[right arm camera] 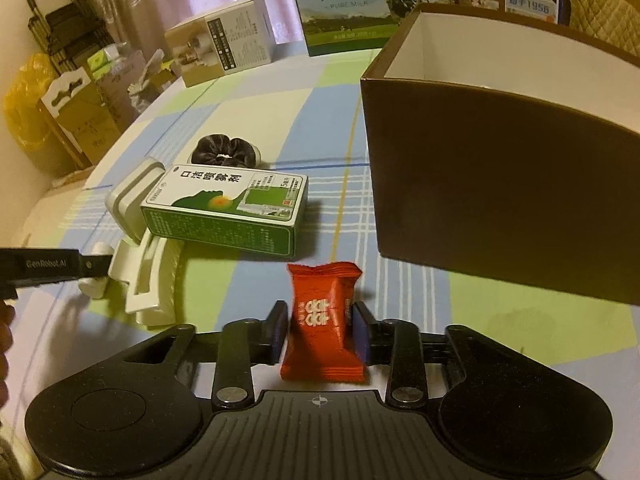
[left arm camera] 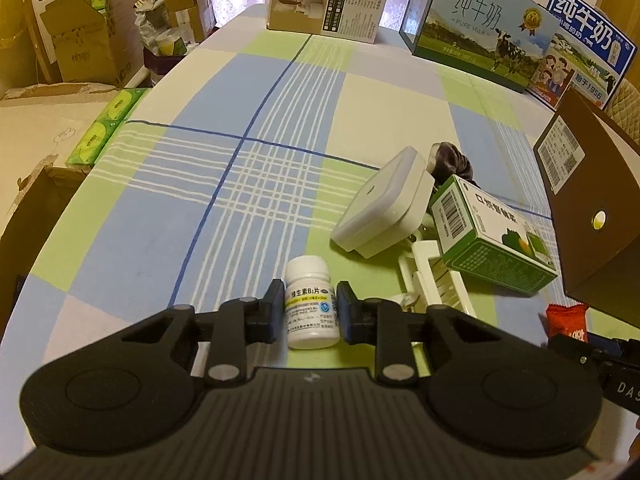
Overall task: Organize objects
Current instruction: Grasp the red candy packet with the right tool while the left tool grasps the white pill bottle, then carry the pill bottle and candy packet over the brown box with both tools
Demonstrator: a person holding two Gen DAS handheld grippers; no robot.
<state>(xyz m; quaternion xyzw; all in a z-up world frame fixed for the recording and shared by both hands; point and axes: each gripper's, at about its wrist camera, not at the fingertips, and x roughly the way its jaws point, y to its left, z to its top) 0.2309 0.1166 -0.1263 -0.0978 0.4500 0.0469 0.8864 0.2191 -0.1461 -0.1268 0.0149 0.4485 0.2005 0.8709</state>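
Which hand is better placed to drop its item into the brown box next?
Probably the right: its tool grips the red packet just before the open brown box, closer than the left tool with the white bottle.

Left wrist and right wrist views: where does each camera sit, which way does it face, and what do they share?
Left wrist: on the left gripper, looking along its fingers across the checked tablecloth; its jaws flank a white pill bottle.
Right wrist: on the right gripper, facing the open brown cardboard box; its jaws hold a red snack packet, and a hand shows at the left edge.
Shared: green medicine carton, white clip, dark scrunchie.
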